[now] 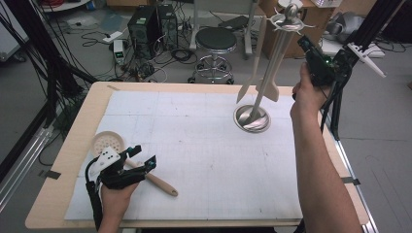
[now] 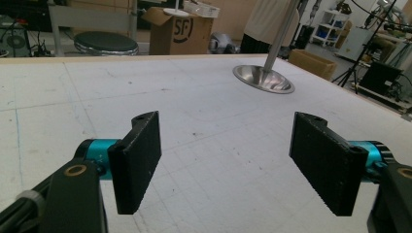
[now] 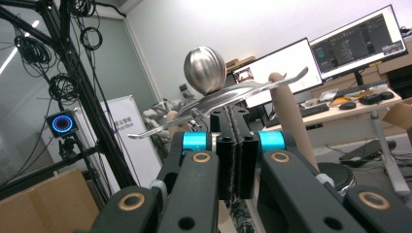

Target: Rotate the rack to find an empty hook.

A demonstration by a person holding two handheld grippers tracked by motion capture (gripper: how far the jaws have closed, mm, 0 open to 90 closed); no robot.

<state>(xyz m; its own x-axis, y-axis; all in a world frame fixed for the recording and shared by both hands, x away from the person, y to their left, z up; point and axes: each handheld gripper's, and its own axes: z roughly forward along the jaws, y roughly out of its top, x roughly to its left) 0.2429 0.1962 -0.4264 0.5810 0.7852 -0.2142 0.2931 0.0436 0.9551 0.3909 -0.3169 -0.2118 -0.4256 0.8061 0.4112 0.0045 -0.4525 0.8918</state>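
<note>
Seen from above on the white-matted desk (image 1: 194,145): tall steel utensil stand (image 1: 265,77) hung with pale wooden spatulas, right gripper (image 3: 236,145) raised at its domed knob, pressed shut on nothing, left gripper (image 2: 226,165) gaping wide, empty, beside a wooden-handled skimmer (image 1: 109,143).

Glossy polished metal stand (image 1: 251,118), matt white paper table cover (image 1: 194,160)

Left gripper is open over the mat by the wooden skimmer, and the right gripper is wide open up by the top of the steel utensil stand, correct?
Not quite. The right gripper is shut, its jaws pressed together with nothing between them, as the right gripper view shows. The rest holds: left gripper open by the skimmer, right one near the stand top.
</note>
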